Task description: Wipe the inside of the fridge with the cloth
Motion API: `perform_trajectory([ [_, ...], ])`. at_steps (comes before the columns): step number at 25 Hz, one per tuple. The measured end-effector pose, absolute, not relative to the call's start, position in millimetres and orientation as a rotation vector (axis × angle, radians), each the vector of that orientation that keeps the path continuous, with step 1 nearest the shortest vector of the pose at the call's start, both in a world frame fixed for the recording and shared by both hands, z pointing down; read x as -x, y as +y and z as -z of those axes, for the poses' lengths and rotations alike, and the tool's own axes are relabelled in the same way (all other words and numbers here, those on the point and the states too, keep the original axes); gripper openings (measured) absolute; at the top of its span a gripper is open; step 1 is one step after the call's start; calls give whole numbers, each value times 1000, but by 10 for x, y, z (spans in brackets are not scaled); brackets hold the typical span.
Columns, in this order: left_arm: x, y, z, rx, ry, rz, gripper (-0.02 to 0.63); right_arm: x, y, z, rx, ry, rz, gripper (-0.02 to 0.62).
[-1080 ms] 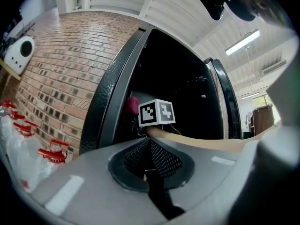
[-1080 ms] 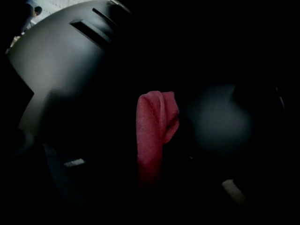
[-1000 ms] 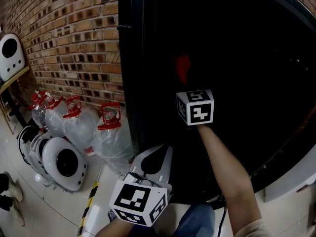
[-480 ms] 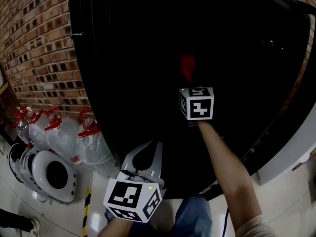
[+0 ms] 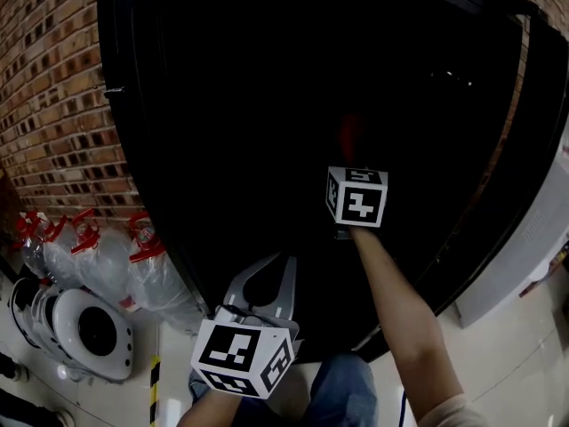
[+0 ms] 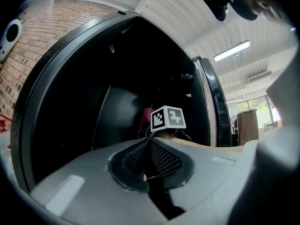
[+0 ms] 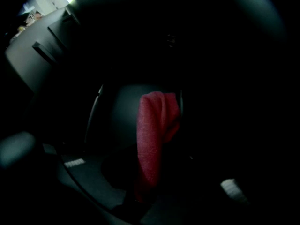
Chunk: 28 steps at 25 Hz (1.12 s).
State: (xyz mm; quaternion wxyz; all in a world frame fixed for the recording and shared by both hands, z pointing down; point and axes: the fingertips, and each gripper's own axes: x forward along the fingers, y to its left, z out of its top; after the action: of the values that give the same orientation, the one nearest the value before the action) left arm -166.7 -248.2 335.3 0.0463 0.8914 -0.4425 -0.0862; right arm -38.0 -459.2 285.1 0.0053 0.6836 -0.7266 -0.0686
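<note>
The fridge (image 5: 151, 149) is a black cabinet whose open inside is very dark. My right gripper (image 5: 348, 154) reaches into it at arm's length, shut on a red cloth (image 5: 348, 136) that shows only dimly past the marker cube. In the right gripper view the cloth (image 7: 157, 130) hangs up and forward from the shut gripper (image 7: 140, 196), in front of a grey inner wall. My left gripper (image 5: 283, 265) is held low, in front of the fridge's bottom edge. In the left gripper view it (image 6: 150, 142) is shut on nothing, pads together, and points toward the cloth (image 6: 146, 118).
A brick wall (image 5: 53, 105) runs along the left. Below it stand several clear water bottles with red handles (image 5: 107, 247) and a white round appliance (image 5: 84, 327) on the tiled floor. A white cabinet (image 5: 533, 238) stands right of the fridge. A yellow-black floor stripe (image 5: 153, 390) lies near my left.
The head view has swung right, so the bottles and wall slid left. My right gripper stays in the fridge with the cloth, which now looks dimmer. The left gripper has hardly moved.
</note>
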Motion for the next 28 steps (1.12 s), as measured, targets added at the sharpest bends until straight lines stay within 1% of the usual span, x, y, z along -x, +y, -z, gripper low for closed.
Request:
perform_trajectory([
  [8,1612,-2570,-3402,-2714,-1364,258,14,438,-3782,-2769,-2102,-2415,150,55],
  [18,1693,-2670,-3395,-2671,-1428,252,14,517,-2610,-2696,-2004,-2459,308,57],
  [24,1751,-2715,-3451,-2654,-1461,234,14,485,-2493,-2758,-1994,-2464,299,57],
  [28,1838,-2710,-3450,-2638,-1491,229,14,684,-2450,-2754,-1914,-2550,293,57],
])
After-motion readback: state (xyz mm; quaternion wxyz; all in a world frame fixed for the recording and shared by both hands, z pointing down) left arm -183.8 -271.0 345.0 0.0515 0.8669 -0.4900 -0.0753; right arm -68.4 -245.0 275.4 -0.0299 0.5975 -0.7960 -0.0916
